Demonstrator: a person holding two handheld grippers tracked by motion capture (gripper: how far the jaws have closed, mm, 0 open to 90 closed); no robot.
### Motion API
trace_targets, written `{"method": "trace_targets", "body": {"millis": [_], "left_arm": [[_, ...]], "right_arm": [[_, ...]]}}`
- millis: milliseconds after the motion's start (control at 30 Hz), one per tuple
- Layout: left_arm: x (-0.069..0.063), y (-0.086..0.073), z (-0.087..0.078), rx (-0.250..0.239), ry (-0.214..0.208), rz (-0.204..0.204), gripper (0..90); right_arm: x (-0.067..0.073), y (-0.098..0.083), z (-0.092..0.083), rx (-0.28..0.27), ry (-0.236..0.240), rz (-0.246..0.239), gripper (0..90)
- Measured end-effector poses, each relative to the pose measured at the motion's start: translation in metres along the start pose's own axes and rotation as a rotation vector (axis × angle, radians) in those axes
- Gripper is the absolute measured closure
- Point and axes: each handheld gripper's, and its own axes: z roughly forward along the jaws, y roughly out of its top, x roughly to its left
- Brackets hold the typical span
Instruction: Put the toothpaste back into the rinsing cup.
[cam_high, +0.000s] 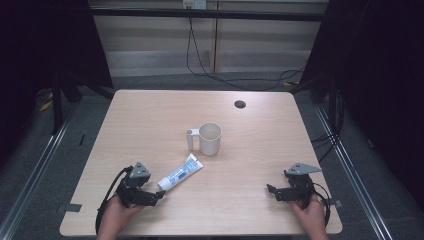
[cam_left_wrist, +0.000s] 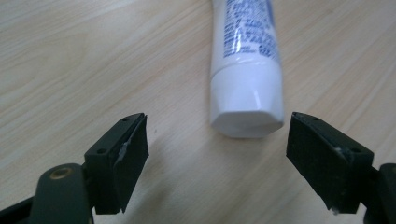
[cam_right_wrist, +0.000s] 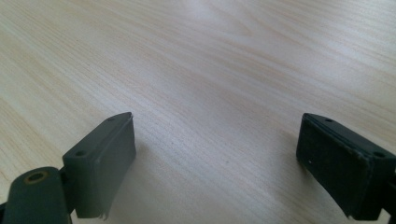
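Near the table's middle, white mug (cam_high: 210, 138) stands upright, contents unclear.

On the counter (cam_high: 150, 115) a cup (cam_high: 210, 138) stands near the middle, with a small upright cylinder (cam_high: 190, 139) just beside it on its left. Nearer and slightly left of the cup lies a tube (cam_high: 180, 172), slanted, its capped end pointing near-left and its flat end far-right. The left hand-held gripper (cam_high: 159, 195) sits at the near left of the counter, just beyond the tube's capped end, its jaws spread wide and apart from the cap. The right hand-held gripper (cam_high: 270, 190) sits at the near right, well apart from the tube and cup, jaws spread over bare counter. A round hole (cam_high: 240, 104) lies at the far side, right of centre.
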Motion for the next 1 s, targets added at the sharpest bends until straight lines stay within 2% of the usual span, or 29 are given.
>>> {"method": "trace_targets", "body": {"millis": [100, 267, 367, 433, 667, 800, 833, 1000], "left_arm": [[-0.003, 0.010, -0.001, 0.045, -0.003, 0.012, 20.6], [-0.007, 0.029, 0.001, 0.081, -0.014, 0.035, 20.6], [-0.009, 0.045, 0.007, 0.114, -0.012, 0.033, 20.3], [-0.009, 0.048, 0.009, 0.116, -0.018, 0.033, 20.2], [-0.008, 0.067, 0.021, 0.174, -0.033, 0.018, 19.0], [-0.007, 0.075, 0.025, 0.184, -0.030, 0.019, 18.1], [-0.008, 0.076, 0.027, 0.186, -0.034, 0.008, 18.1], [-0.007, 0.083, 0.034, 0.200, -0.041, 0.019, 18.2]], "right_arm": [[0.000, 0.000, 0.000, 0.000, 0.000, 0.001, 11.3], [0.000, 0.000, 0.000, 0.000, 0.000, 0.001, 11.3], [0.000, 0.000, 0.000, 0.000, 0.000, 0.000, 11.3], [0.000, 0.000, 0.000, 0.000, 0.000, -0.001, 11.3], [0.000, 0.000, 0.000, 0.000, 0.000, 0.000, 11.3], [0.000, 0.000, 0.000, 0.000, 0.000, 0.000, 11.3], [0.000, 0.000, 0.000, 0.000, 0.000, 0.000, 11.3], [0.000, 0.000, 0.000, 0.000, 0.000, -0.001, 11.3]]}}
